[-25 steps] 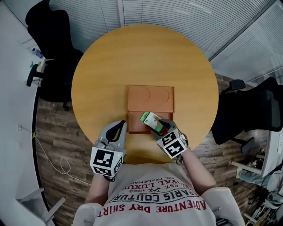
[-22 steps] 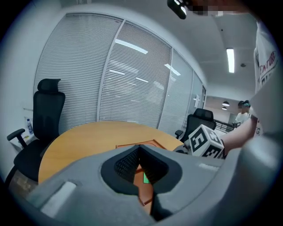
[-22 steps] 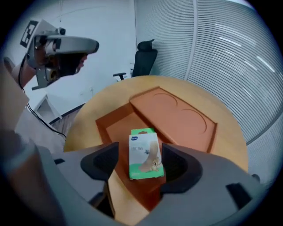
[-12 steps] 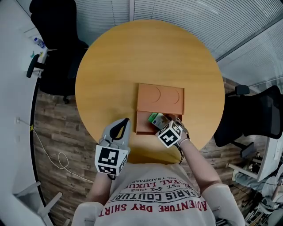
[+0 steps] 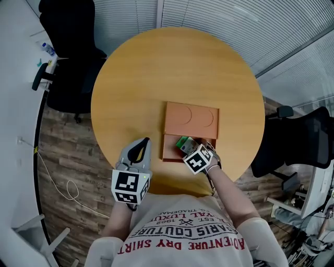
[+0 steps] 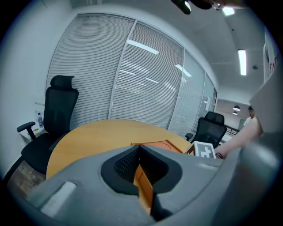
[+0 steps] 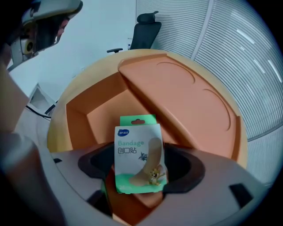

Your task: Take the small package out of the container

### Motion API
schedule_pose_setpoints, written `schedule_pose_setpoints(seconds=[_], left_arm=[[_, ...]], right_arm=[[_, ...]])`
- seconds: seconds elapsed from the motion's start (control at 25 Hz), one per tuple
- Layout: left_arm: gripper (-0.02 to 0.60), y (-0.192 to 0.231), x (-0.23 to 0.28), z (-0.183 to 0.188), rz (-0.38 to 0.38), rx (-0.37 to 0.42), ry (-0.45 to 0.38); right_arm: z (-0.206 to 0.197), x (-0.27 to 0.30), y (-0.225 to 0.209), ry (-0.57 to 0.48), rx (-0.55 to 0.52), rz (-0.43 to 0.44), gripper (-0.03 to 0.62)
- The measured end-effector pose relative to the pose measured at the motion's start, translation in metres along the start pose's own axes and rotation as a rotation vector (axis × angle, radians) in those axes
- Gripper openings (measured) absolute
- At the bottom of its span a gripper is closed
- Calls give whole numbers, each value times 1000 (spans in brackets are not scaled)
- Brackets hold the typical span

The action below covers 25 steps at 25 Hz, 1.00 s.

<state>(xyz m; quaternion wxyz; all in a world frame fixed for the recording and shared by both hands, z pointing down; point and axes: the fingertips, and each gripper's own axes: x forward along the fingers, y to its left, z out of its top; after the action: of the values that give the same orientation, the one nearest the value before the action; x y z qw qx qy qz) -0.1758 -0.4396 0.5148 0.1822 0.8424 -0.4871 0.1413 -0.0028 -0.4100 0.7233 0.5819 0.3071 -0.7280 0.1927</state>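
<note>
An orange container (image 5: 190, 116) lies on the round wooden table (image 5: 135, 78), its far half covered by a lid (image 7: 185, 97) and its near compartment (image 7: 95, 117) uncovered. The small green-and-white bandage package (image 5: 183, 142) (image 7: 139, 154) stands upright at that near compartment, between the jaws of my right gripper (image 5: 190, 148) (image 7: 141, 167). Those jaws stand wide, with dark gaps on both sides of the package, so the pads do not press it. My left gripper (image 5: 142, 143) (image 6: 142, 154) is shut and empty, left of the container near the table's front edge.
Black office chairs stand at the far left (image 5: 68, 31) and at the right (image 5: 297, 141) of the table. Window blinds (image 5: 219, 15) run behind it. The right gripper's marker cube (image 6: 204, 150) shows in the left gripper view.
My right gripper has come down with the package toward the container's near compartment and its jaws have widened off it. The left gripper has barely moved.
</note>
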Motion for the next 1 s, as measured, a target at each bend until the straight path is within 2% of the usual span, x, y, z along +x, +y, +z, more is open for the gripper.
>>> schedule_pose_setpoints(seconds=[0.32, 0.52, 0.84, 1.0], left_arm=[[6, 1, -6, 1, 24, -27, -18], [6, -5, -15, -1, 21, -39, -21], [6, -31, -29, 10, 4, 4, -39], [6, -43, -35, 18, 2, 35, -55]], right_arm=[[1, -8, 9, 0, -57, 54, 344], [3, -25, 19, -14, -135, 74, 342], [9, -67, 23, -133, -192, 42, 337], [12, -91, 23, -204, -157, 46, 337]])
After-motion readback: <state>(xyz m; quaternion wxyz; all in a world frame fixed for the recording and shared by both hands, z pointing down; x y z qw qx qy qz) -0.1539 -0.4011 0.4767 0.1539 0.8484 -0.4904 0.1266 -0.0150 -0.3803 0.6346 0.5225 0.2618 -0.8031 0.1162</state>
